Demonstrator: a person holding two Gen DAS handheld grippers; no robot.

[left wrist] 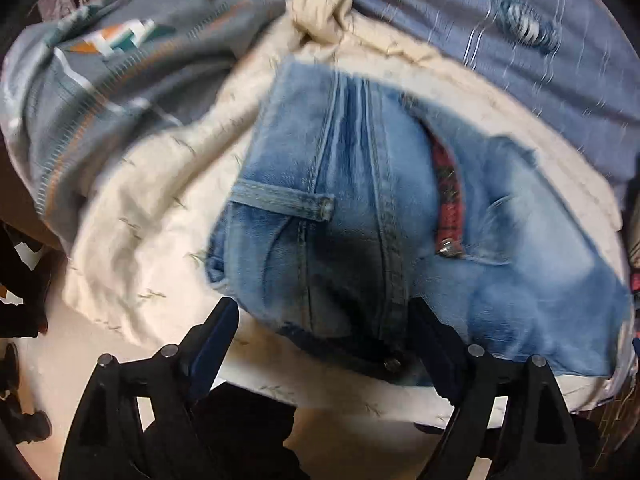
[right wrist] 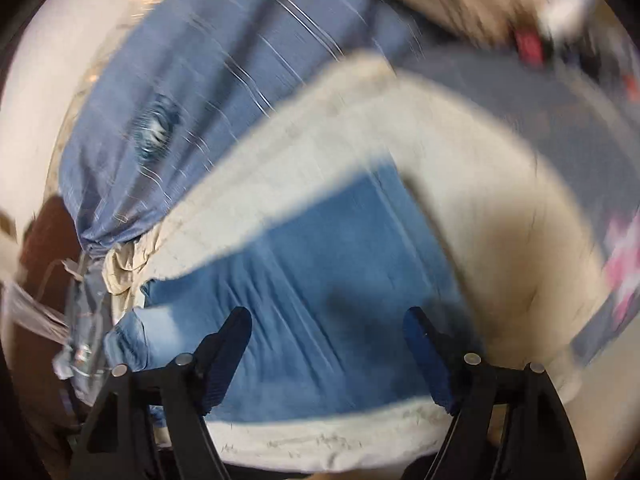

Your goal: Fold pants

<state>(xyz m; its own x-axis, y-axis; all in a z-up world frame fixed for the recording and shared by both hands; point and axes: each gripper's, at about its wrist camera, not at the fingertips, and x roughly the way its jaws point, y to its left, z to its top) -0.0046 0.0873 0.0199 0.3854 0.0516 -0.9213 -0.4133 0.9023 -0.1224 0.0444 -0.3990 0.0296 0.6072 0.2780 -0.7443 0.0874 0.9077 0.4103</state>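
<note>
- A home, most likely a bedroom: soft bedding fills both views.
- A cream quilt [left wrist: 132, 240] with small stitched marks is spread as the working surface, its edge bunched into a knot-like lump at the top.
- A blue-grey striped cover [left wrist: 500, 4] lies behind it, and a grey patterned blanket [left wrist: 100, 80] with orange, teal and white blocks is heaped on the left.
- Light denim jeans [left wrist: 360, 208] lie on the quilt.
- Dark, cluttered shapes sit on a pale floor [left wrist: 360, 432] below the edge.

one jeans [left wrist: 360, 208], one cream cloth [left wrist: 152, 248], two grippers [left wrist: 324, 320].
</note>
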